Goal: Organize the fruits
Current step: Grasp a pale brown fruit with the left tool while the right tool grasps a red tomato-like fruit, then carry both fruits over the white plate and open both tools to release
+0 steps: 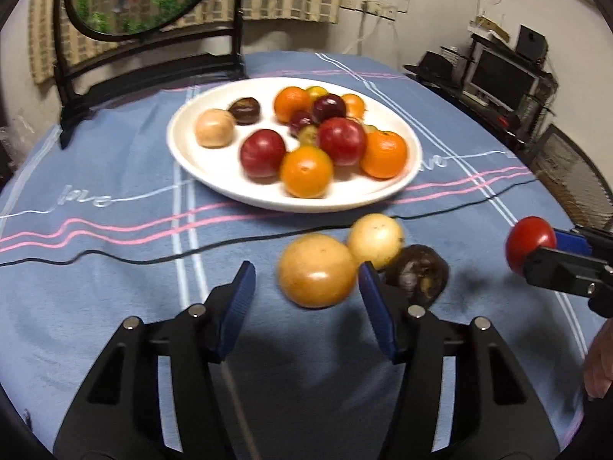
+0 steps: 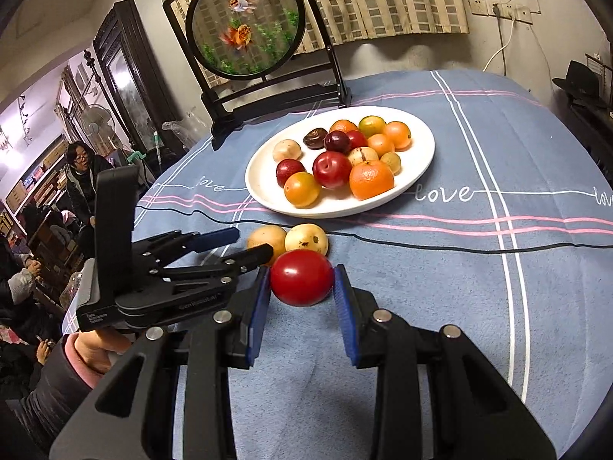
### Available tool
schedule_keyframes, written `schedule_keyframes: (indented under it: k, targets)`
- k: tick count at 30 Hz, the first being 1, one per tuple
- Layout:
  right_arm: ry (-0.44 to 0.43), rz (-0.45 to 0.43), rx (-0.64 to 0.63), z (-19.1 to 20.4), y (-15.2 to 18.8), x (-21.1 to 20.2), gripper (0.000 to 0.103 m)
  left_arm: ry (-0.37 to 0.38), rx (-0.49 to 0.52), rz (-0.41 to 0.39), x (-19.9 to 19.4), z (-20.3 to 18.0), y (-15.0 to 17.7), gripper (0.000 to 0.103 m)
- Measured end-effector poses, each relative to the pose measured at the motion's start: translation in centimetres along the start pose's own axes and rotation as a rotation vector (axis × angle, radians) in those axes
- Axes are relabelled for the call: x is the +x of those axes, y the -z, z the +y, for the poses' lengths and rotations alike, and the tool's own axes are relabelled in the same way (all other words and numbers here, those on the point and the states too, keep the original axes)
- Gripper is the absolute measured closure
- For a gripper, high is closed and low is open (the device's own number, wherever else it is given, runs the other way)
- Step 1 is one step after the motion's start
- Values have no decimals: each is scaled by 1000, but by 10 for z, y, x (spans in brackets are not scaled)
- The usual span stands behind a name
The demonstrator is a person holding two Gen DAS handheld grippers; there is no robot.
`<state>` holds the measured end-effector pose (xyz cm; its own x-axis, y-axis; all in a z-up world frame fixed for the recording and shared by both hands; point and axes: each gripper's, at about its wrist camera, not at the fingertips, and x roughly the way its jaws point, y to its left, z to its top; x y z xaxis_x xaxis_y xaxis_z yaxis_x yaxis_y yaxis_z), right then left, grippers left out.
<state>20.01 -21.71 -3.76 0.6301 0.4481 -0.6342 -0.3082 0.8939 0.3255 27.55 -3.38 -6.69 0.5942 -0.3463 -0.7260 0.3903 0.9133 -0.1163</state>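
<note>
I see my left gripper with its blue pads apart, the round yellow-brown fruit just beyond them on the blue cloth. Far behind stands the white plate of fruits.

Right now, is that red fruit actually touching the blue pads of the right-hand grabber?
Touching. In the right wrist view the red fruit sits clamped between the right gripper's blue pads, both pressing its sides, above the tablecloth.

"love" on the blue tablecloth
</note>
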Motion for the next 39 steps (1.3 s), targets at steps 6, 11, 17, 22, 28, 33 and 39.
schedule_keyframes:
  k: [6, 11, 17, 22, 28, 33, 39]
  targets:
    - [-7, 2, 14, -2, 0, -1, 69, 4, 20, 27, 12, -5, -1, 49]
    - [-8, 4, 18, -2, 0, -1, 69, 20, -8, 40, 17, 1, 0, 55]
    - [37, 13, 23, -7, 0, 4, 69, -10, 8, 53, 22, -3, -1, 56]
    - [65, 25, 36, -15, 0, 10, 69, -63, 38, 53, 21, -12, 0, 57]
    - [87, 38, 53, -22, 0, 14, 69, -89, 47, 50, 16, -17, 4, 57]
    - [79, 40, 45, -20, 1, 15, 69, -106, 51, 32, -1, -18, 13, 57]
    - [17, 12, 17, -15, -10, 11, 69, -31, -20, -60, -44, -3, 12, 57]
